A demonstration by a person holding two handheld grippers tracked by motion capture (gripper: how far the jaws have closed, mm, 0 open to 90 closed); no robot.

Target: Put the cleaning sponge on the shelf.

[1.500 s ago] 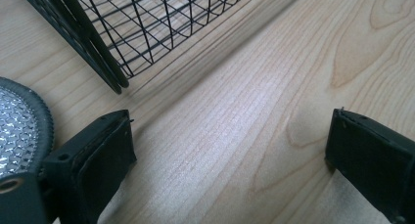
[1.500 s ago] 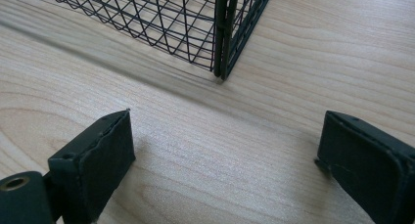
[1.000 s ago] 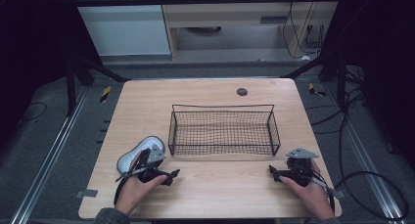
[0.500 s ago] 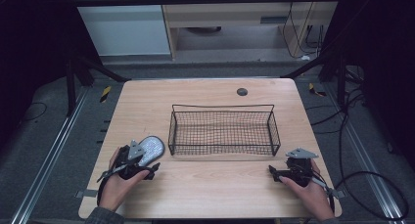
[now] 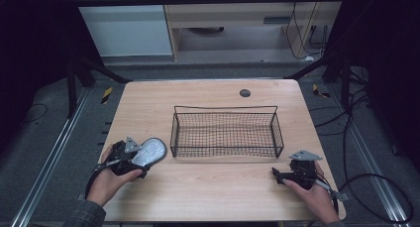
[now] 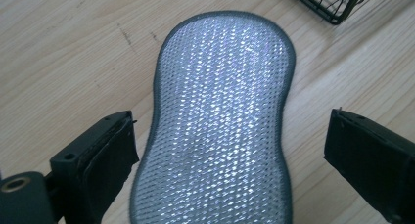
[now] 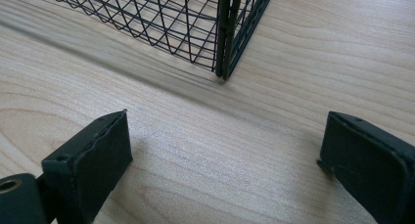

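Shifted since a second ago: left gripper (image 5: 141,160), swung from the front edge out toward the left side of the bench (image 5: 208,95) and now over the near end of the silver-grey, peanut-shaped mesh scouring pad (image 6: 220,121). Jaws just been opening, now wide apart, straddling the pad's waist with a gap on each side, neither black rubber pad pressing on it. Lying flat on the bench, just left of the black wire-mesh basket (image 5: 225,130) and apart from it; glittering woven face, darker grey stitched border. Right gripper (image 5: 278,175) unmoved near the front right corner, jaws spread wide, nothing between them but bare wood, the basket's corner post just ahead. Pale wood-grain bench top with faint scratches and a small dark round insert (image 5: 244,92) near the far edge. Grey floor around, cables trailing at right, pale cabinets behind.
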